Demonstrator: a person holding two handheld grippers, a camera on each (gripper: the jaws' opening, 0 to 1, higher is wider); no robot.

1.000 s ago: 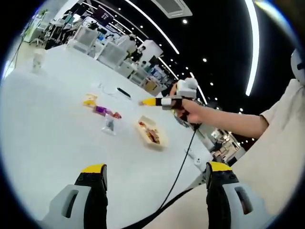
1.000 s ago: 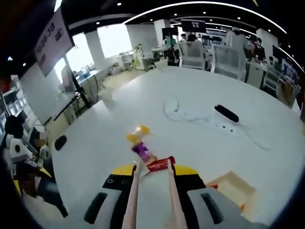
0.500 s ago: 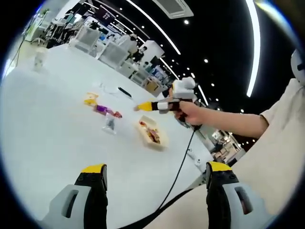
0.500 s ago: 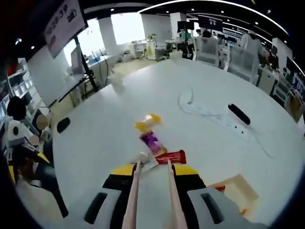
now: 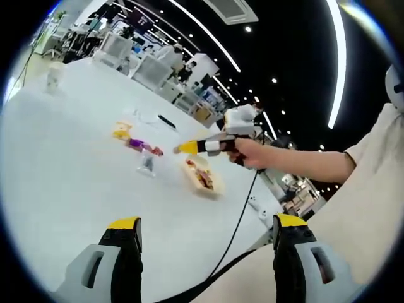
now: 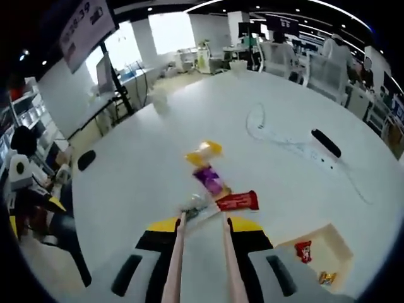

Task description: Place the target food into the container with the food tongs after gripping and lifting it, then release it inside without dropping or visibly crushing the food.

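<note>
Right gripper (image 6: 202,218) clamps pink tongs (image 6: 201,265), tips parted just above a clear-wrapped snack (image 6: 192,203) left of the red packet (image 6: 238,201); left gripper (image 5: 201,235) released, idle; risk: slick wrapper slips before reaching the container (image 6: 319,252) at near right.

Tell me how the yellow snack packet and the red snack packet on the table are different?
The yellow crinkly snack packet lies farthest from the pink food tongs, while the red flat snack packet lies right by the tong tips. In the right gripper view, the yellow one looks puffed and bunched; the red one looks flat and rectangular. Both rest on the white round table, outside the pale shallow container.
</note>
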